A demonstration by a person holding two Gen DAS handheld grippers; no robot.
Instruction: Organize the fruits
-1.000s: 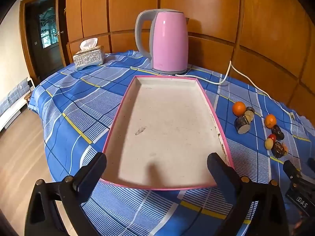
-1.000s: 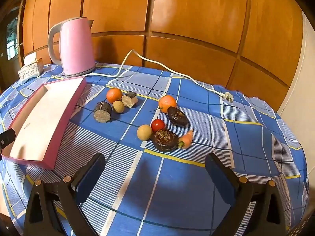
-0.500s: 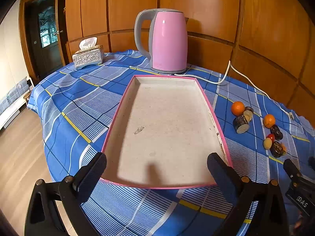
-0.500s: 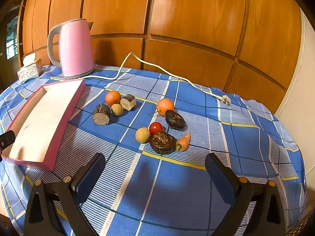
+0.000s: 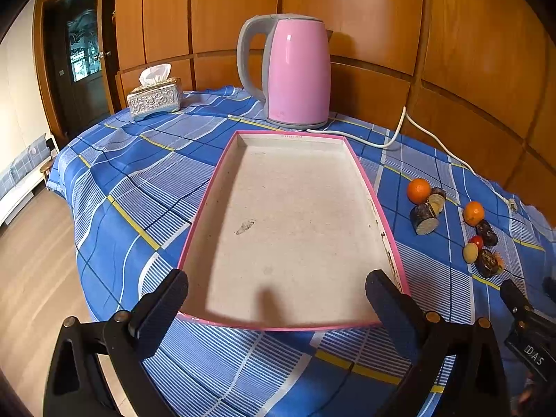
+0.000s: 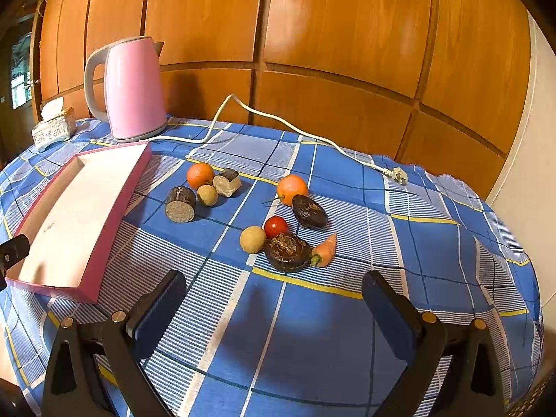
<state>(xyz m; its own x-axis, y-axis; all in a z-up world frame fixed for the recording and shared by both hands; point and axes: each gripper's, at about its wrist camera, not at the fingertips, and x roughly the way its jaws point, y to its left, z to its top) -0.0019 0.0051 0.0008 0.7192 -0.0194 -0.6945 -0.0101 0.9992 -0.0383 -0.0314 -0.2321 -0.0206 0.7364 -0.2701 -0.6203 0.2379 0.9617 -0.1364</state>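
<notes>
Right tool [image 6: 272,307]: jaws wide, holding nothing, low in the frame above the counter [image 6: 312,340], short of the produce. Left tool [image 5: 276,304]: jaws wide, empty, at the near edge of the tray [image 5: 392,243], which fills the middle of the left view and holds nothing.

Produce, right view, centre of frame, all on the cloth outside the tray. Nearest the right tool: a dark root [image 6: 287,252] touching a carrot [image 6: 325,246], with a tomato [image 6: 276,227] and a pale fruit [image 6: 252,239] just beside. Further up: an orange [image 6: 292,189] against a dark piece [image 6: 309,211]. Upper left of these, near the tray wall: a second orange [image 6: 200,175], two cut stubs [image 6: 180,204] [image 6: 227,182] and another pale fruit [image 6: 207,195].

Task status, judged: not begun; first pick pending.

Risks, judged:
- Items lie in contact; closing on one is likely to nudge its neighbour, and the round ones may roll across the cloth.
- Round, smooth skins may squirt from flat pads if gripped off-centre.
- Tomato could bruise under a hard squeeze.
- Kettle [image 6: 133,87] cord [image 6: 299,130] crosses the upper centre; a wide sweep could snag it.
- Tray is light-looking; a bump from either tool may shift it.
</notes>
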